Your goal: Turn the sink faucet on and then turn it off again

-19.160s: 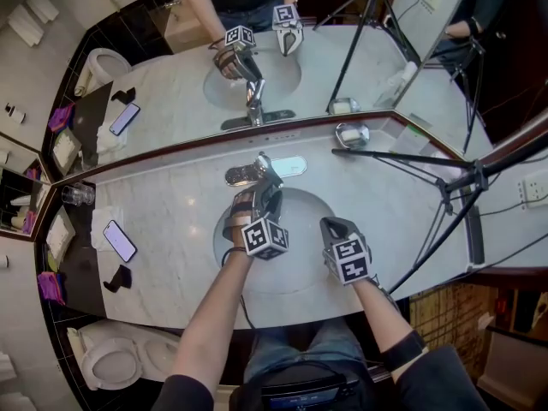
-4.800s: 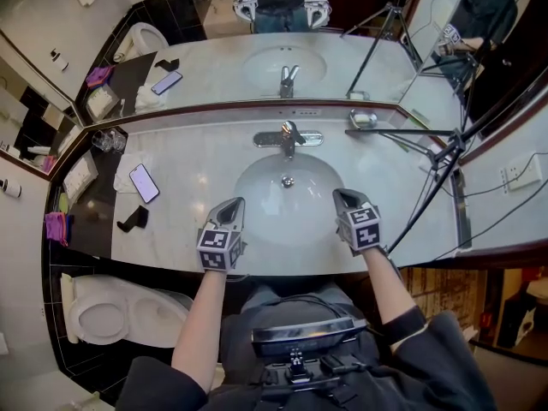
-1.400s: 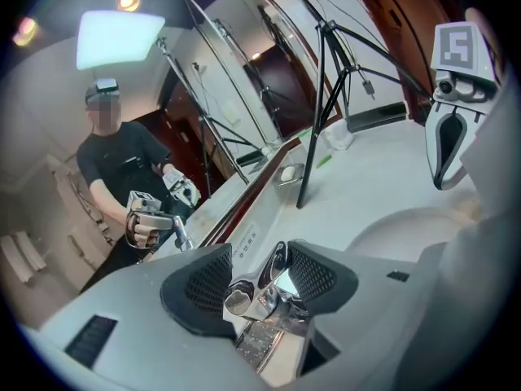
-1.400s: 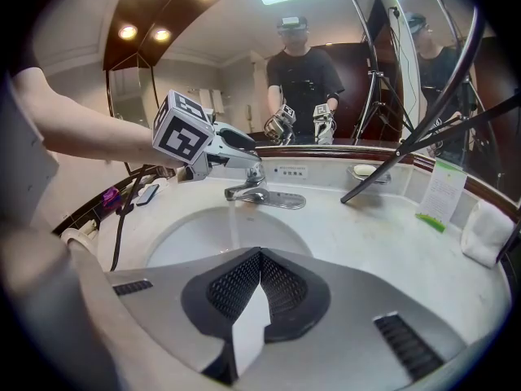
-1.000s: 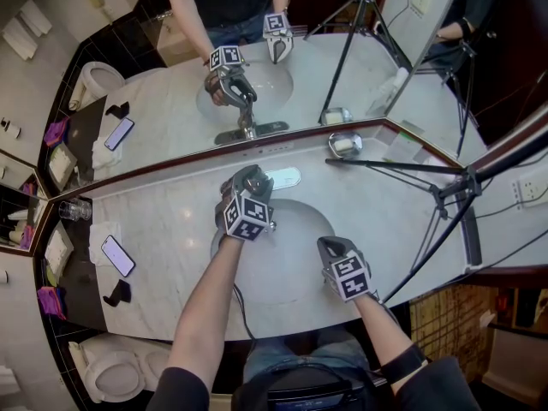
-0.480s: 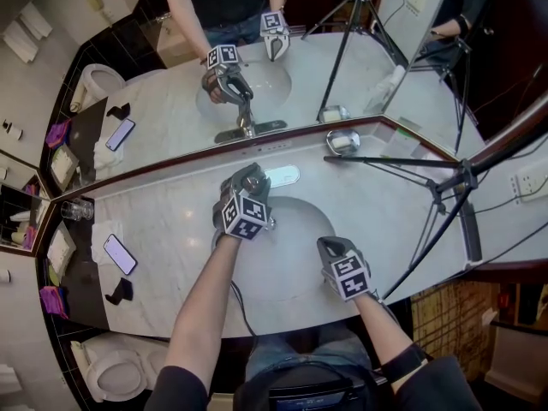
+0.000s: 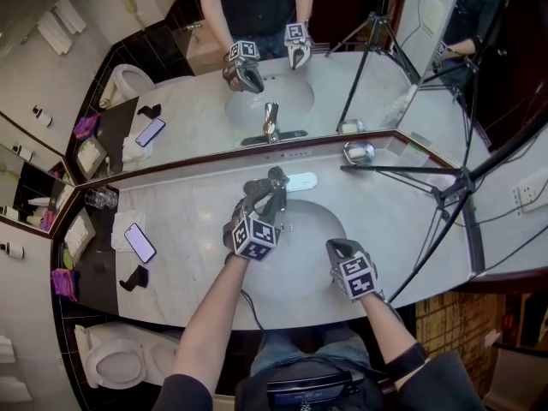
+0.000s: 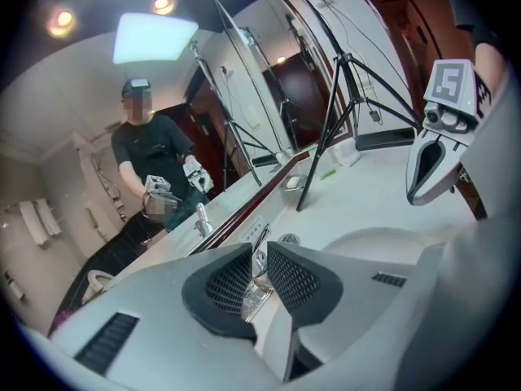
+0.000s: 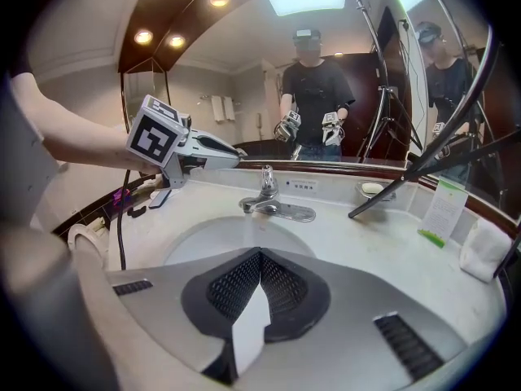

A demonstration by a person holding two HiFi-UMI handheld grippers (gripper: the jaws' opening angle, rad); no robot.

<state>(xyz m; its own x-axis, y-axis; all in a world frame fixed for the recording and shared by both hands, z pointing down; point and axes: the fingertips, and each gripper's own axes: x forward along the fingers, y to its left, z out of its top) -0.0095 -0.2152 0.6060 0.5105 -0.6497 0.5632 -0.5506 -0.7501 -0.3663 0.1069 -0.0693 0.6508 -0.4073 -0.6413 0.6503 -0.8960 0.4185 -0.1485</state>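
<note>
Holding the left gripper (image 8: 259,251) over the sink (image 9: 203,235), jaws down to a slim gap, just now closing, with nothing pinched. Just ahead of it, seen through that gap and untouched: the faucet (image 9: 267,187), upright at the far rim on the surface (image 9: 383,243). Holding the right gripper (image 9: 260,257) nearer the front rim, to the right of the left one, jaws pressed fully together, empty. From there, faucet straight ahead across the sink, with the left gripper's tip just left of and above its top, apart from it.
</note>
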